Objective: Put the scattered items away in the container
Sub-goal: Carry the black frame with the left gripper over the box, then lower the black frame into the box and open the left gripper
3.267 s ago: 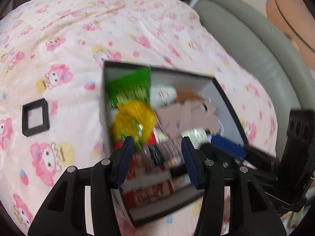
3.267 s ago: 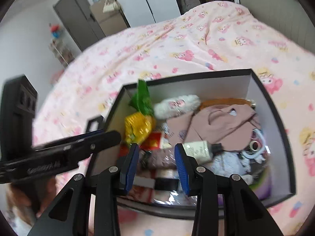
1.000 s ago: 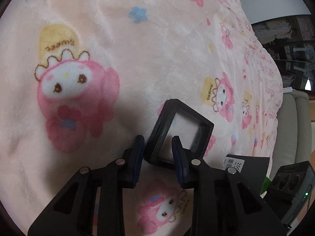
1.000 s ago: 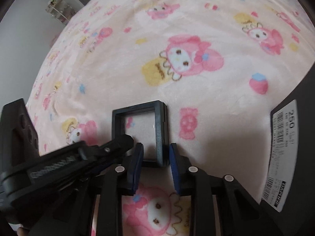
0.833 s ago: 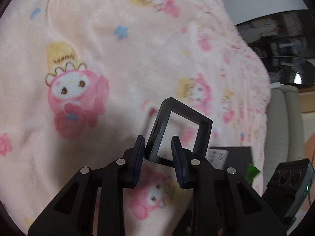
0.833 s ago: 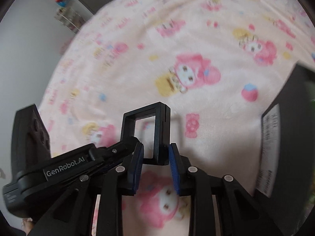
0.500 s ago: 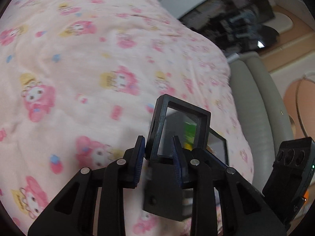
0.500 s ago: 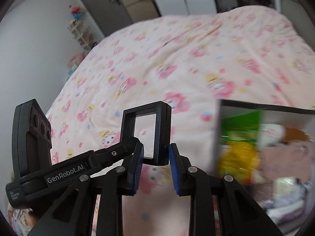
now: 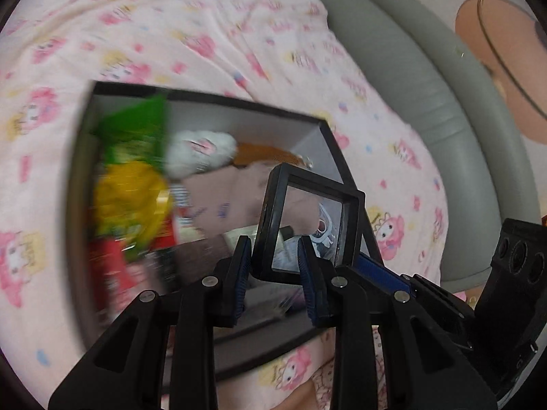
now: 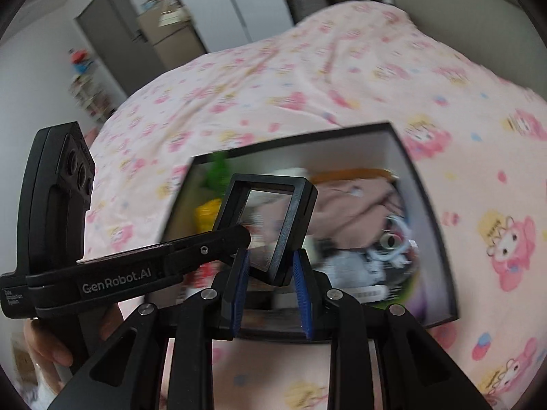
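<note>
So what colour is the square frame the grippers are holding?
Black frame with a clear middle; right wrist view shows it best.

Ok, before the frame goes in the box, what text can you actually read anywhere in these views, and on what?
"GenRobot.AI": white print on the arm of the left gripper, right wrist view.
Small white print at that arm's far left end: too small to read.
White label strip inside the box: blurred, unreadable.
Pink blanket: cartoon prints, any lettering unreadable.
</note>
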`<control>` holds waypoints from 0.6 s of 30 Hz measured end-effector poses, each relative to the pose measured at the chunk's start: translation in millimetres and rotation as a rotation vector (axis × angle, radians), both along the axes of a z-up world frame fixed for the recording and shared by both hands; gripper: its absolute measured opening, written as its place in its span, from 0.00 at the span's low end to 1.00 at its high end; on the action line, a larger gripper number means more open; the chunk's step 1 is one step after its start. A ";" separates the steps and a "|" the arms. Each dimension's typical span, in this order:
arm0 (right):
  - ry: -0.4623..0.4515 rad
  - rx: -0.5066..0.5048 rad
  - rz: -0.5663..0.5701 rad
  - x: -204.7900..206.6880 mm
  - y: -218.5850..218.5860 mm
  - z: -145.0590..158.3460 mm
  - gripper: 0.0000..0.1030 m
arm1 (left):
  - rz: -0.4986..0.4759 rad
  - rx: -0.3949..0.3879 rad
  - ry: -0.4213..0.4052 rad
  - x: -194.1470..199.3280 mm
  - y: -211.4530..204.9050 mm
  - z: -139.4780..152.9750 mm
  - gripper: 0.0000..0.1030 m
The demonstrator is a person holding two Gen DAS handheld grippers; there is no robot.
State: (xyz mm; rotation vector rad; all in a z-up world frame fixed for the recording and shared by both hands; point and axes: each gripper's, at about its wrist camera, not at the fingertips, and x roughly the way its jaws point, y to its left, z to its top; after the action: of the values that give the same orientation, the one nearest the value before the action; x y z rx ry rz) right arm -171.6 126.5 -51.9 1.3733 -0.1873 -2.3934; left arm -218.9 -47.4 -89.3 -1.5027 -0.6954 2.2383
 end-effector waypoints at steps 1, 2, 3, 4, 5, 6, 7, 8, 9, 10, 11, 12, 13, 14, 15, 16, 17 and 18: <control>-0.012 -0.001 -0.013 -5.4 6.6 -5.8 0.22 | -0.007 0.003 -0.027 -8.6 6.5 -8.5 0.27; -0.026 -0.001 -0.021 -10.7 13.8 -12.3 0.22 | -0.014 0.003 -0.045 -11.7 13.7 -14.8 0.27; -0.043 -0.002 -0.032 -16.8 20.0 -19.9 0.22 | -0.019 0.001 -0.064 -17.0 18.2 -20.7 0.27; -0.062 -0.007 -0.039 -23.9 25.2 -28.3 0.22 | -0.021 -0.006 -0.084 -24.4 22.3 -27.9 0.27; -0.075 -0.014 -0.041 -27.4 28.9 -32.8 0.22 | -0.025 -0.020 -0.097 -22.5 29.0 -29.1 0.27; -0.098 -0.036 -0.043 -35.0 32.8 -40.0 0.22 | -0.028 -0.036 -0.096 -26.5 32.3 -31.6 0.30; -0.110 -0.072 -0.043 -40.5 36.6 -43.6 0.22 | -0.029 -0.051 -0.094 -32.0 33.6 -31.9 0.31; -0.125 -0.124 -0.047 -48.8 42.8 -47.2 0.22 | -0.031 -0.053 -0.105 -38.6 33.6 -32.4 0.31; -0.138 -0.141 -0.055 -55.2 46.0 -49.3 0.22 | -0.034 -0.035 -0.120 -43.1 32.5 -33.3 0.31; -0.144 -0.144 -0.068 -59.3 48.8 -49.5 0.22 | -0.036 -0.010 -0.128 -45.6 30.4 -33.7 0.32; -0.133 -0.132 -0.080 -62.4 51.0 -46.9 0.22 | -0.036 0.011 -0.127 -46.4 27.0 -33.2 0.32; -0.120 -0.124 -0.081 -62.6 51.5 -44.0 0.22 | -0.031 0.013 -0.113 -44.2 23.1 -31.4 0.32; -0.104 -0.114 -0.079 -61.1 52.8 -40.9 0.22 | -0.027 -0.001 -0.097 -41.3 20.6 -29.9 0.32; -0.090 -0.100 -0.078 -57.6 53.9 -37.4 0.22 | -0.020 -0.029 -0.079 -37.2 16.5 -28.2 0.32; -0.075 -0.085 -0.079 -53.6 54.7 -33.9 0.22 | -0.016 -0.047 -0.069 -34.7 15.5 -27.4 0.32; -0.062 -0.070 -0.079 -50.8 54.5 -31.8 0.22 | -0.014 -0.060 -0.063 -35.1 14.5 -27.3 0.31; -0.053 -0.044 -0.076 -47.0 52.6 -29.9 0.22 | -0.019 -0.068 -0.061 -36.6 16.0 -28.7 0.31; -0.052 -0.025 -0.071 -45.9 51.9 -31.3 0.22 | -0.025 -0.065 -0.062 -37.0 17.4 -30.7 0.31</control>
State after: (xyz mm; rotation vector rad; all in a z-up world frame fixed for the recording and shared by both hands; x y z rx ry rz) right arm -217.5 178.3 -83.2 1.4413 -0.2829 -2.4058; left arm -255.8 -30.0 -120.0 -1.6089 -0.6237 2.2247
